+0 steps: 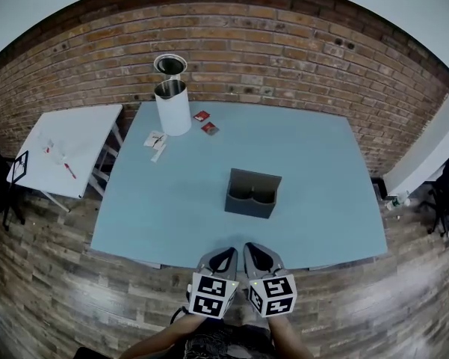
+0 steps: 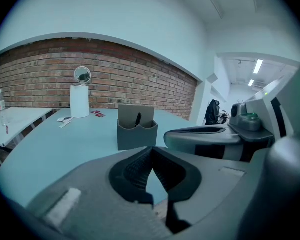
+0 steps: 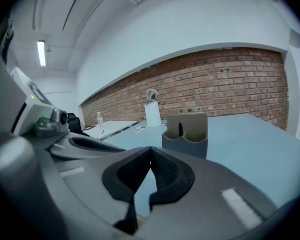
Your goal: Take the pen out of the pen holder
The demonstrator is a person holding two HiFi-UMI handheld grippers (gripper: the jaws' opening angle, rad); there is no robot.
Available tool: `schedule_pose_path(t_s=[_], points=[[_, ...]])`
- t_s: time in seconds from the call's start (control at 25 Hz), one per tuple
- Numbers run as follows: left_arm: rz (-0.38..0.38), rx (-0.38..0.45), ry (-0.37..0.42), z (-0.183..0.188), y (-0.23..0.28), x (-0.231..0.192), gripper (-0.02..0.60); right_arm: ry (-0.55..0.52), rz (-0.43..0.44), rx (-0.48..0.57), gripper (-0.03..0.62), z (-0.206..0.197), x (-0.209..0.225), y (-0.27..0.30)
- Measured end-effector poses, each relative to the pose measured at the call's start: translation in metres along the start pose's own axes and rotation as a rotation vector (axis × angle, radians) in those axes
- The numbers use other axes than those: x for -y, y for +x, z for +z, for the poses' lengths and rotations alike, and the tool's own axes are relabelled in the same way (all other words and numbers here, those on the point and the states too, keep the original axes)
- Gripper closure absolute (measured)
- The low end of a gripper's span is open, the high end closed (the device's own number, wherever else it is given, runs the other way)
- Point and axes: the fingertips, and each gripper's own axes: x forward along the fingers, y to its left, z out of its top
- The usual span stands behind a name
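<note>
Right gripper [image 3: 150, 151] lower centre, jaw tips touching, nothing between. Pen holder [image 3: 185, 143] mid-frame on table [image 3: 254, 139], pen [image 3: 180, 129] upright inside. Brick wall [image 3: 214, 79] behind.

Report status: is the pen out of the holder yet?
Done: nothing; the pen stands in the grey pen holder. In hand: nothing; left gripper and right gripper sit shut, empty, at the near edge of the table. Left: reach, grip, lift.

Cool, even indoor light, ceiling strip lamps glowing, strong fisheye bending at edges, dark vignetted corners
</note>
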Motion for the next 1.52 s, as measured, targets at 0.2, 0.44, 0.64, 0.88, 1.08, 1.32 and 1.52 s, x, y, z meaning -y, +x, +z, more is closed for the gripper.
schedule_pose_path(t_s=[0.2, 0.44, 0.64, 0.88, 1.08, 1.32, 1.52], points=[[-0.013, 0.013, -0.002, 0.011, 0.009, -0.014, 0.584, -0.017, -0.034, 0.024, 0.589, 0.017, 0.006, 0.015], [-0.025, 0.022, -0.021, 0.018, 0.015, -0.023, 0.584, -0.022, -0.068, 0.029, 0.563, 0.028, 0.018, 0.025], [-0.035, 0.021, -0.045, 0.017, 0.025, -0.025, 0.584, -0.039, -0.085, 0.026, 0.553, 0.033, 0.030, 0.036], [-0.019, 0.024, -0.056, 0.024, 0.041, -0.031, 0.584, -0.071, -0.079, 0.008, 0.542, 0.036, 0.044, 0.049], [-0.001, 0.032, -0.072, 0.033, 0.052, -0.033, 0.584, -0.086, -0.066, -0.007, 0.533, 0.040, 0.057, 0.061], [0.028, 0.027, -0.091, 0.039, 0.066, -0.040, 0.584, -0.091, -0.036, -0.017, 0.517, 0.045, 0.068, 0.079], [0.054, 0.020, -0.107, 0.041, 0.075, -0.047, 0.584, -0.103, -0.013, -0.025, 0.507, 0.046, 0.073, 0.094]])
